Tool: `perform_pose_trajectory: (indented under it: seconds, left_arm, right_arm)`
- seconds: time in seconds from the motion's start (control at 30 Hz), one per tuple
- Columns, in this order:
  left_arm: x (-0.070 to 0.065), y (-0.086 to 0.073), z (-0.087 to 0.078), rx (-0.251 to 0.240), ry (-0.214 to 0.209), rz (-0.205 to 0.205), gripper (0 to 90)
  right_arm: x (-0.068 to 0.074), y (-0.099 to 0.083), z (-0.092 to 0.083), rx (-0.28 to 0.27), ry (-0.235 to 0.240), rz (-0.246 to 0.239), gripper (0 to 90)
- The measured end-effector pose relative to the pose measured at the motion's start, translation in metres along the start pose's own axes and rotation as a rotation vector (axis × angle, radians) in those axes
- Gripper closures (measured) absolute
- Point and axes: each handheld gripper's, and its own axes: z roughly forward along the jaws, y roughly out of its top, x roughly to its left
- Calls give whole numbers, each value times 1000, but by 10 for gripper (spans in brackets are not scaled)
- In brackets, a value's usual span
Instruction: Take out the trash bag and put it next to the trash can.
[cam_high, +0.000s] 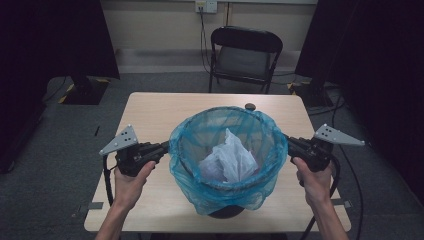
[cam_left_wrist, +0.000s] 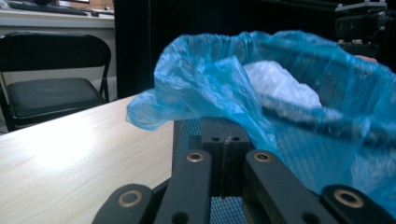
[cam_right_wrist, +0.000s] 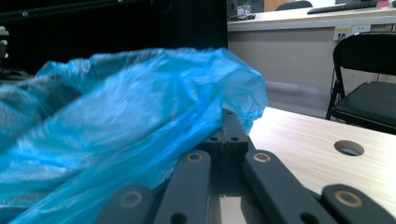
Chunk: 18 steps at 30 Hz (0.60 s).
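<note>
A pale wooden table (cam_high: 150, 115) stands on grey carpet, a black folding chair (cam_high: 243, 55) beyond its far edge. At mid-table an upright bin (cam_high: 225, 212) opens upward, lined with a blue bag (cam_high: 190, 145) holding white paper (cam_high: 230, 157). The left gripper (cam_high: 166, 146) and right gripper (cam_high: 289, 145) each clench the bag's rim at opposite sides.

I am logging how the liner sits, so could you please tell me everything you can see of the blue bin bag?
The blue bin bag is thin, translucent, crinkled plastic lining a dark mesh bin on the table. Its mouth is open and its edge is folded out over the rim, hanging unevenly. Crumpled white waste lies inside. The left gripper and right gripper each pinch the edge at opposite sides, jaws shut on the plastic.
</note>
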Motion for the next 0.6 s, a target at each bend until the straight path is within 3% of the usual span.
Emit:
perform_pose_trajectory:
  seconds: [0.23, 0.37, 0.47, 0.53, 0.6]
  left_arm:
    - [2, 13, -8, -50, -5, -13, 900]
    - [-3, 22, -9, -72, -18, 10, 900]
    - [-7, 25, -6, -60, -22, 28, 900]
    - [-7, 22, -6, -73, -14, 12, 899]
    - [-3, 19, -6, -81, 8, -22, 657]
  right_arm:
    - [-3, 22, -1, -39, -2, 3, 900]
    - [1, 36, 4, -66, 42, -2, 900]
    - [6, 41, 10, -57, 66, -12, 900]
    - [9, 42, 13, -60, 81, -18, 900]
    - [11, 43, 14, -65, 87, -17, 900]
